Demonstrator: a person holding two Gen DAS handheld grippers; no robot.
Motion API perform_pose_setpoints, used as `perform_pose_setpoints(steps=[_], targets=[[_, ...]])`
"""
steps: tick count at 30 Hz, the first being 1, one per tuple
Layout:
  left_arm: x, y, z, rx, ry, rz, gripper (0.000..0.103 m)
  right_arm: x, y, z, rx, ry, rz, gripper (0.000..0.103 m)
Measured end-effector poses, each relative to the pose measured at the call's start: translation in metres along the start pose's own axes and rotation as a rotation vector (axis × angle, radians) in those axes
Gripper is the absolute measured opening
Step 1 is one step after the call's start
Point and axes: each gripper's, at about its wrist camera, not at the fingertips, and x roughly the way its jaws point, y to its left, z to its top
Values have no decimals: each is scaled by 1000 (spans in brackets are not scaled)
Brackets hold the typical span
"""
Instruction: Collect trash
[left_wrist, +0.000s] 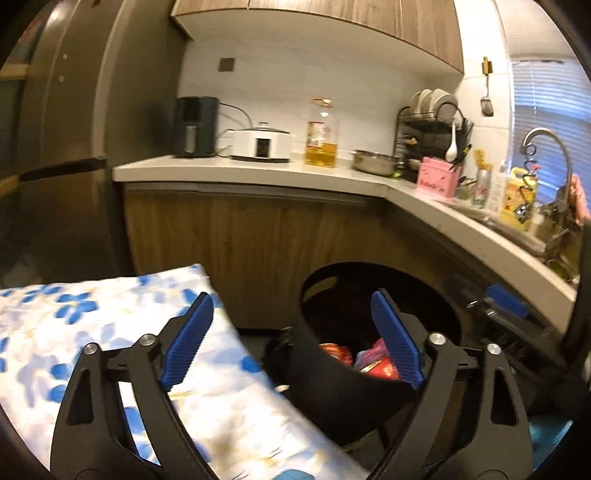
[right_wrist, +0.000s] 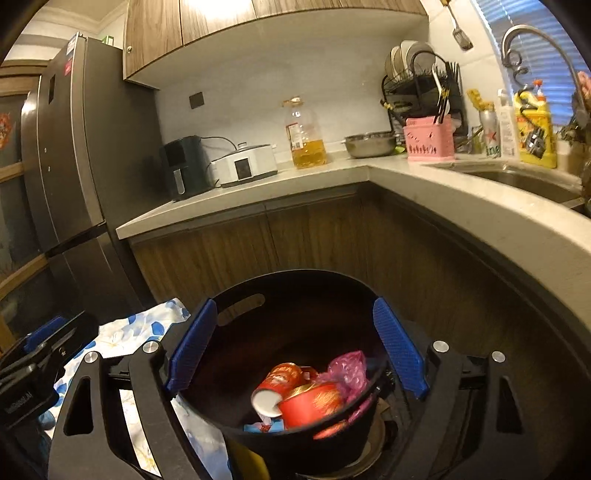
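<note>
A black round trash bin (right_wrist: 295, 443) stands below me beside a table with a blue-flowered cloth (left_wrist: 92, 332). In the bin lie a red paper cup (right_wrist: 280, 380), a red bowl (right_wrist: 314, 402) and a pink plastic bag (right_wrist: 347, 365). My right gripper (right_wrist: 295, 301) hangs open over the bin's mouth, nothing between its blue pads. My left gripper (left_wrist: 291, 295) is open too and empty. Its left finger is over the cloth and its right finger over the bin (left_wrist: 332, 380). The trash (left_wrist: 380, 369) shows partly behind that finger.
A pale L-shaped counter (right_wrist: 258, 192) over wooden cabinets runs behind the bin. On it stand an air fryer (right_wrist: 183, 166), a white cooker (right_wrist: 245, 164), an oil bottle (right_wrist: 304, 136), a metal bowl (right_wrist: 369, 144) and a pink holder (right_wrist: 428, 138). A sink (right_wrist: 524, 181) is at right, a dark fridge (right_wrist: 70, 166) at left.
</note>
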Motion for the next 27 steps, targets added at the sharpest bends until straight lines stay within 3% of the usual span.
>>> perform_pose_setpoints(steps=[5, 15, 27], targets=[[-38, 11, -8, -10, 5, 70, 96, -45, 20, -7, -74, -25, -63, 96], [-124, 29, -28, -9, -2, 167, 97, -122, 53, -31, -126, 4, -32, 97], [-205, 45, -54, -21, -22, 209, 97, -195, 85, -62, -152, 25, 1, 97]])
